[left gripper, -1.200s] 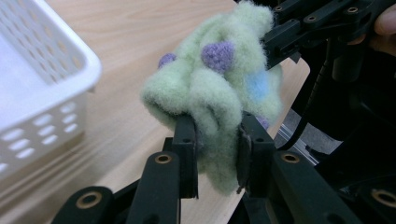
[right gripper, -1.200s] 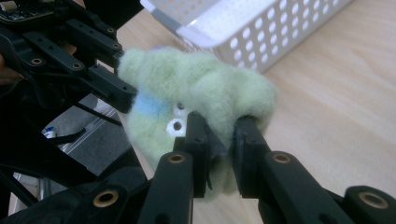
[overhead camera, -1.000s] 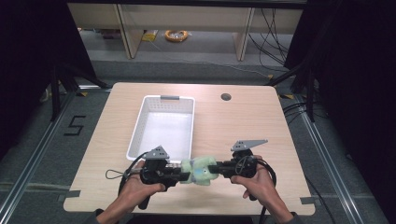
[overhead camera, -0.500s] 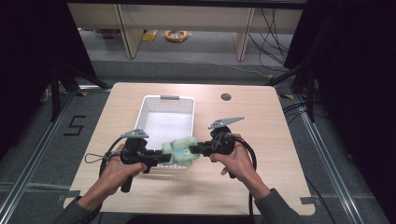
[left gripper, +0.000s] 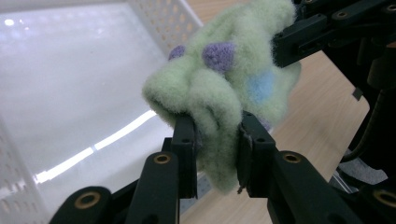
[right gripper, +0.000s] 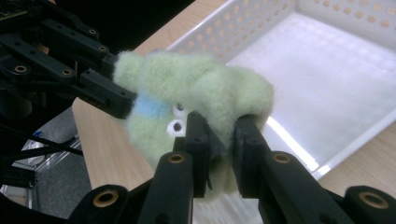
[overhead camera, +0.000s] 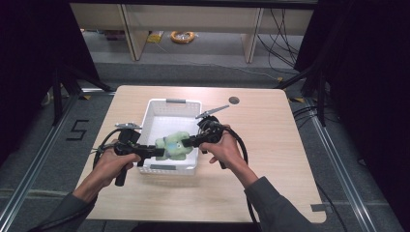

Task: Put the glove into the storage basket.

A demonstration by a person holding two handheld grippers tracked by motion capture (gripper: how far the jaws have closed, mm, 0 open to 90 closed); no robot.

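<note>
Plush toy (overhead camera: 173,145), pale green fleece with purple and blue spots and small stitched eyes, hangs between the two grippers over the near end of the white perforated basket (overhead camera: 155,107), which stands on the wooden tabletop (overhead camera: 270,125). It looks very light and thoroughly soft: where the left gripper (left gripper: 215,156) pinches a fold of it, the pile bulges out above and beside the black jaws, and the same squashing shows where the right gripper (right gripper: 218,154) is pressed onto another lobe. Neither pair of jaws meets; each is held apart by a compressed wad of fabric. In the high view the left gripper (overhead camera: 155,152) comes at the toy from one side and the right gripper (overhead camera: 189,141) from the other, so the toy spans them like a small hammock. Such stuff is not likely to break or slip, since fleece gives good friction, but it will sag and stretch, and a shallow pinch on loose pile alone could pull free. My judgement is that a deep bite on a thick fold or limb is the best hold, as both grippers have here. Released, it should drop limply into the basket without bouncing.
</note>
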